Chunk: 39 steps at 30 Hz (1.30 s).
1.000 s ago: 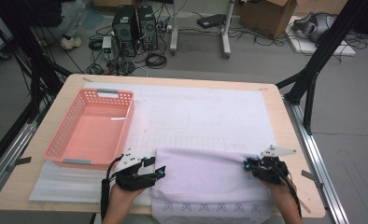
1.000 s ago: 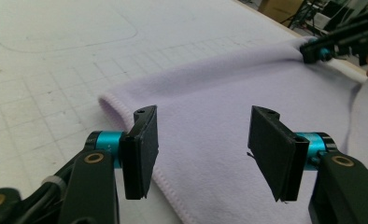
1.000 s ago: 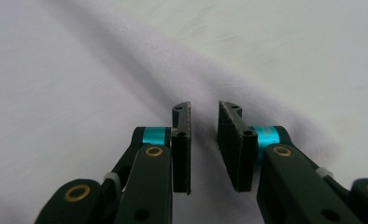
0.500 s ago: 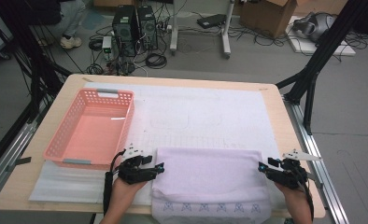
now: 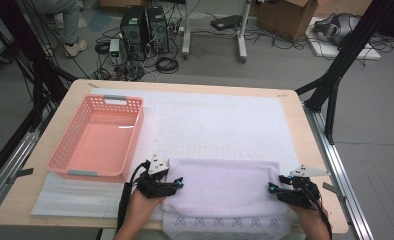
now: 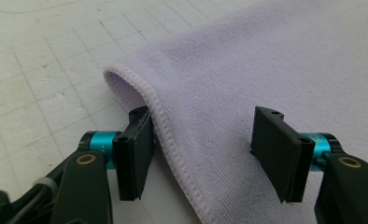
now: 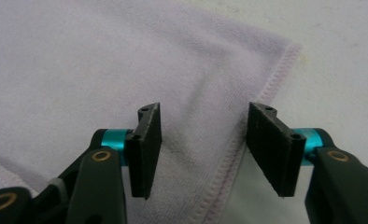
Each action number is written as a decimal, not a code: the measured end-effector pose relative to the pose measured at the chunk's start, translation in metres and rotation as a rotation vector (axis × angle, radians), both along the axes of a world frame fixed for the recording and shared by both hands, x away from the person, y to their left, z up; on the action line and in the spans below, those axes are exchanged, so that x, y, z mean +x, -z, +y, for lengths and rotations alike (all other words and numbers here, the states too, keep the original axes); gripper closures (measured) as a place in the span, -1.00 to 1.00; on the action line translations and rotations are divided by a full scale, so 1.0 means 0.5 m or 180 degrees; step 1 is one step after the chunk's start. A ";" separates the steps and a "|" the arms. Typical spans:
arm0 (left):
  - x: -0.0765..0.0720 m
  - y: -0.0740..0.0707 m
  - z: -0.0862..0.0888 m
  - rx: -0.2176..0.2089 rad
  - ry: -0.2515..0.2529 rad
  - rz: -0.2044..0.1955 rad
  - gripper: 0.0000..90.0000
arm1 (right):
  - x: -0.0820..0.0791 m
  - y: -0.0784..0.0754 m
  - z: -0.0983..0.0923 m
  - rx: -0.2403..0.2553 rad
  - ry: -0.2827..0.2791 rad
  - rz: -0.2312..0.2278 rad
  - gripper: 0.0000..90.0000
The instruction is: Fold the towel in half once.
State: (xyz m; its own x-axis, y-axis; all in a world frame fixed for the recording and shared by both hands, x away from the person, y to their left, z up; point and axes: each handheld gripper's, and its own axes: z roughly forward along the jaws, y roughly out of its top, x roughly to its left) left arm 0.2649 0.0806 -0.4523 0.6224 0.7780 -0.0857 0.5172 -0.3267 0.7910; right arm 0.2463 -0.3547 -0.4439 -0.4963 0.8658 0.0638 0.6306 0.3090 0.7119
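**Both grippers open at the ends of the folded towel**

From the high view, the pale lilac terry towel [image 5: 220, 187] lies folded flat on the white gridded mat [image 5: 225, 125], at the near edge of the wooden table [image 5: 295, 107], its patterned border hanging toward me. My left gripper [image 5: 177, 184] sits at the towel's left end and my right gripper [image 5: 274, 188] at its right end. The pink plastic lattice basket [image 5: 97, 140] stands on the mat just to the left of the towel, beside my left hand.

In the left gripper view, my jaws stand spread. The towel's stitched hem [image 6: 161, 126] runs between them, and the left pad [image 6: 138, 156] sits right against that hem where the folded layer lifts a little (whether it truly presses, I cannot tell). The other pad hangs over the cloth without clamping it.

In the right gripper view, my jaws have just been opening and stand wide apart. The towel's corner and its seam [image 7: 261, 100] lie between them, unpinched, flat on the mat.
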 end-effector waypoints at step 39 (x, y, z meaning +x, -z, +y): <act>0.244 -0.117 0.022 -0.0678 -0.0365 -0.0209 0.83 | 0.192 -0.087 -0.011 0.0461 0.0131 -0.0512 0.88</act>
